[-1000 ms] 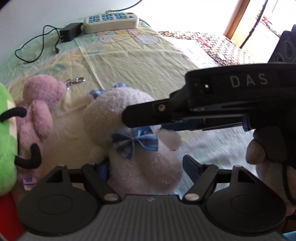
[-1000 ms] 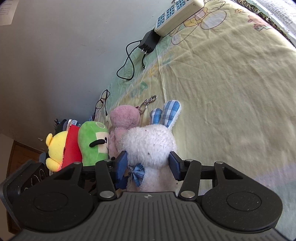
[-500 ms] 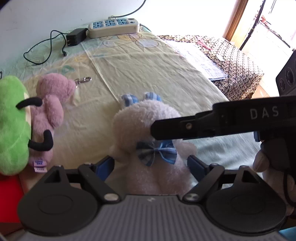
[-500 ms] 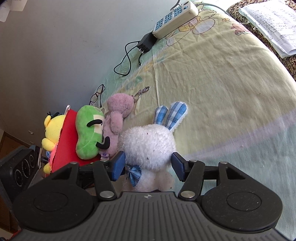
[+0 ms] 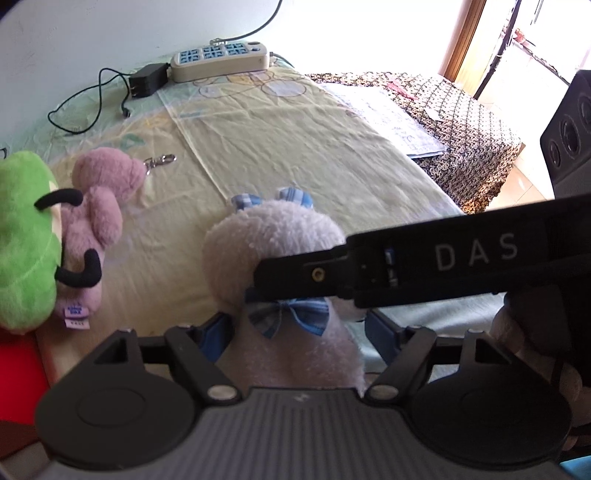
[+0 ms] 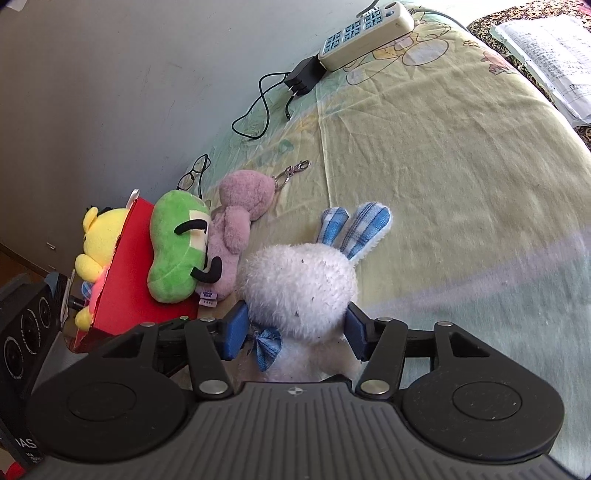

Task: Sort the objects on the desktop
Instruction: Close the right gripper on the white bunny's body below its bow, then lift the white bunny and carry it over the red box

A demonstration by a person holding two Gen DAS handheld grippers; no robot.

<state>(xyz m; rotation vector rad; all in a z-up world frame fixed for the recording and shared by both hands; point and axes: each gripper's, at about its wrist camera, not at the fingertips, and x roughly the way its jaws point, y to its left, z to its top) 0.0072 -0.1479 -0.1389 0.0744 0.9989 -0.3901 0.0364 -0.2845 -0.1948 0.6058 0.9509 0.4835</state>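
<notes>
- The bed [image 6: 461,155], covered with a pale yellow printed sheet, carries every item; a grey wall runs along its far edge.
- A patterned dark cover [image 5: 476,122] lies at the bed's right far corner with printed papers [image 5: 384,118] on it.
- The white plush rabbit [image 6: 303,288] sits upright near the bed's front edge. Its blue checked ears [image 6: 354,229] point toward the middle of the sheet, and a blue checked bow [image 5: 291,314] sits at its neck.
- The left gripper [image 5: 297,328] straddles the rabbit's body below the bow. Its jaws are closing; the blue pads stand at either flank, and contact cannot be confirmed.
- The right gripper [image 6: 295,328] straddles the rabbit's head from behind. Its jaws are closing, with the blue pads just beside the fur on both sides; pressure on the plush cannot be confirmed.
- A red box [image 6: 125,266] stands at the bed's left front corner, with a yellow plush [image 6: 99,240] behind it.
- A green plush [image 6: 177,251] leans against the red box.
- A pink plush [image 6: 236,218] with a metal clasp lies touching the green plush, just beside the rabbit.
- A beige power strip [image 6: 365,33] lies along the far edge, with a black adapter [image 6: 303,79] and its cable beside it.
- Black-framed glasses [image 6: 194,173] lie at the wall-side edge, near the green plush.
</notes>
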